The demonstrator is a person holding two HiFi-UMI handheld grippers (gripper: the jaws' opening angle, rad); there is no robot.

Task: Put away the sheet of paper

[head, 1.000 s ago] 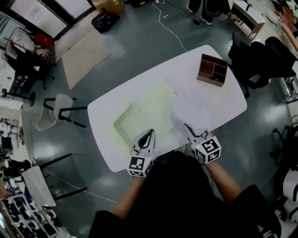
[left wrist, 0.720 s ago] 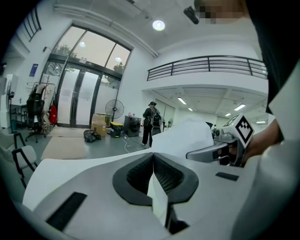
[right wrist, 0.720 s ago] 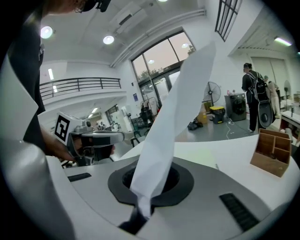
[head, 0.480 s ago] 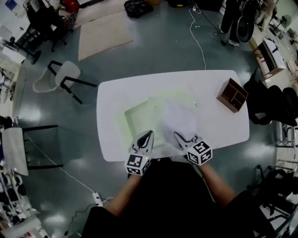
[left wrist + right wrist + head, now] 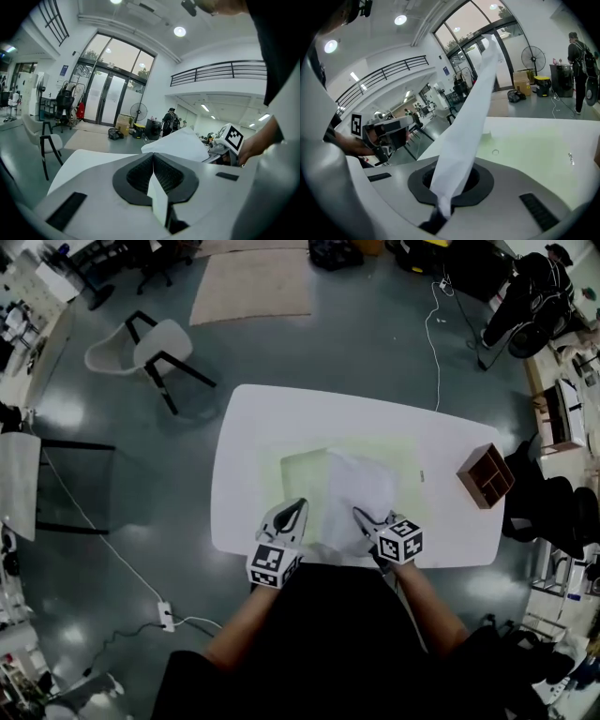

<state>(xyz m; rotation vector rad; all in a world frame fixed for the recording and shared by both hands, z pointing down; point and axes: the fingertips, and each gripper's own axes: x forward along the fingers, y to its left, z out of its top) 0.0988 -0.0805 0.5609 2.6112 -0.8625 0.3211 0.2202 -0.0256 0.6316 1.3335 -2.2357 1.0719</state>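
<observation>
White is the table (image 5: 244, 474), which fills the middle of the head view, and a pale green mat (image 5: 398, 451) is laid on its centre. Over the mat, at the lower middle of the frame, the paper (image 5: 356, 488) is held up by one corner. The right claw (image 5: 362, 515) is closed on that corner, and in its own view the sheet is seen rising from the jaws in a loose, bent fold. Such a sheet is judged to be very light, limp and easily creased. It will sag and swing when carried, and it can tear if pulled. A hold near an edge or corner is suited, better with a second hold so that it is kept flat. The left claw (image 5: 298, 507) is seen just left of the paper, its jaws pressed together on a thin pale strip (image 5: 158, 197). Whether this strip belongs to the sheet cannot be told.

For moving, much bare table is left on both sides of the mat. The near table edge lies just under both claws, so little room is given there. A brown box (image 5: 486, 476) with compartments stands at the right edge of the table, well apart from the paper. The limp sheet could be caught on its walls.
</observation>
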